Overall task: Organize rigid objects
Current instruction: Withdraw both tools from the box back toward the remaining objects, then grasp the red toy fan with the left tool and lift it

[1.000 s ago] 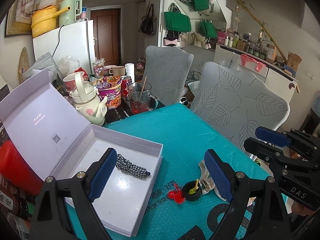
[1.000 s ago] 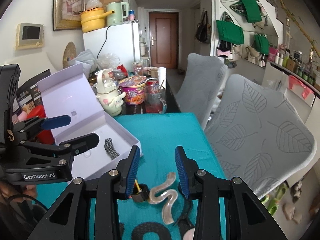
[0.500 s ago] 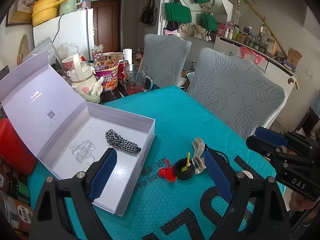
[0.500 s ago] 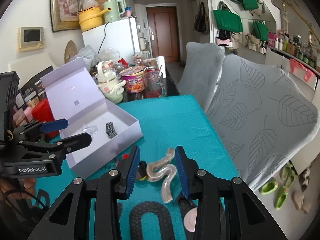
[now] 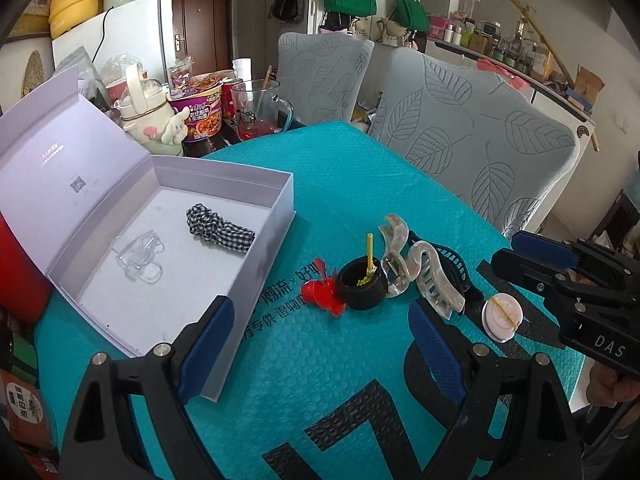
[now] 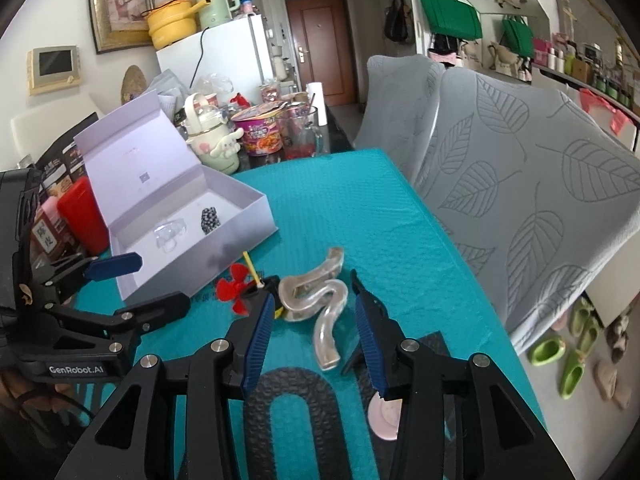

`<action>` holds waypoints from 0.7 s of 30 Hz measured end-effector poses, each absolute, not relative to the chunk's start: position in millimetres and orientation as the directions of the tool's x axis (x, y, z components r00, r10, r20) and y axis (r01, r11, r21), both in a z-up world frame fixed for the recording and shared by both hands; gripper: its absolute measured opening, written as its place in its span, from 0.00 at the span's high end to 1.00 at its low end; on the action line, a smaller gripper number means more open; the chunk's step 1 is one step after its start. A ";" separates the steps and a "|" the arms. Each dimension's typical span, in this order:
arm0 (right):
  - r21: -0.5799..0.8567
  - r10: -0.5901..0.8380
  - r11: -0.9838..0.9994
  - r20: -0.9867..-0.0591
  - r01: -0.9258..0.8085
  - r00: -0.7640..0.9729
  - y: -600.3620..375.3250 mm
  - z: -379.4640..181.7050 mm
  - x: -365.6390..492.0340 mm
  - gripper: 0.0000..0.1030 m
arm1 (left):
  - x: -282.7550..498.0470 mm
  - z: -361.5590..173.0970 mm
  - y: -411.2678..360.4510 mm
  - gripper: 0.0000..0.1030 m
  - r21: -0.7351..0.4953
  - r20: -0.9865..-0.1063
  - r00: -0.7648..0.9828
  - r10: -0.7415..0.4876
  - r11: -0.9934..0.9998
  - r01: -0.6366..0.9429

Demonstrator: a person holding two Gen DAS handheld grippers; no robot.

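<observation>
Both black tongs (image 6: pixel 314 334) carry ribbed blue pads (image 6: pixel 258 334), silver screws, and white "GenRobot.AI" and "DAS" lettering.

Two chairs (image 5: pixel 472 136), one box (image 5: pixel 224 168)

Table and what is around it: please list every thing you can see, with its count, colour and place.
box: 1, white, open, left on the mat
hair tie: 1, black-white check, in the box
clear clip: 1, transparent, in the box
mat: 1, teal, covers the table
small pot: 1, black, yellow stick in it, mid mat
red toy: 1, beside the pot
hair claw: 1, pearly, right of the pot
round disc: 1, pale pink, near edge
chairs: 2, grey leaf covers, behind the table
glass mug: 1, far end
left gripper: open, empty
right gripper: opening, astride the hair claw
</observation>
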State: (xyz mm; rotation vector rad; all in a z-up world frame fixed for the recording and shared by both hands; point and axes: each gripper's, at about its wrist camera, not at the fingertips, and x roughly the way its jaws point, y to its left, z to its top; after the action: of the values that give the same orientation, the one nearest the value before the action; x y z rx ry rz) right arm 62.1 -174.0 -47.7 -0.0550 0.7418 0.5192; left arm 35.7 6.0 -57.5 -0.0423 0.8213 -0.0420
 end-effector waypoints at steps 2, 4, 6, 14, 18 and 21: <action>0.140 0.431 0.874 -0.666 -0.466 0.608 -175.3 -53.7 63.9 0.57 | 36.8 -61.4 4.9 0.13 -0.049 -0.732 0.679 -0.051 0.999 0.022; 0.145 0.428 0.875 -0.675 -0.462 0.601 -175.8 -59.2 65.4 0.57 | 39.0 -66.1 3.9 0.13 -0.044 -0.733 0.679 -0.047 0.999 0.022; 0.145 0.426 0.876 -0.681 -0.460 0.596 -176.4 -64.2 67.2 0.57 | 43.3 -72.2 3.1 0.17 -0.027 -0.742 0.670 -0.030 1.000 0.016; 0.145 0.433 0.868 -0.688 -0.475 0.582 -176.8 -74.0 76.6 0.57 | 62.9 -95.2 4.7 0.44 -0.045 -0.761 0.648 -0.040 0.999 0.009; 0.153 0.443 0.863 -0.688 -0.481 0.575 -176.0 -77.0 82.5 0.57 | 75.8 -105.0 4.8 0.44 -0.057 -0.776 0.629 -0.046 0.998 0.002; 0.161 0.443 0.864 -0.693 -0.476 0.569 -177.9 -80.9 88.7 0.57 | 82.4 -108.5 2.7 0.60 -0.043 -0.774 0.632 -0.037 0.999 0.005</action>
State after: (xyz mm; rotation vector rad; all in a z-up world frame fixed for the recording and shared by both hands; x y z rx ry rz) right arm 88.7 -177.9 -80.9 -0.0451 0.8005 0.5398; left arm 82.4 2.7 -108.5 -0.0385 0.8858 -0.0238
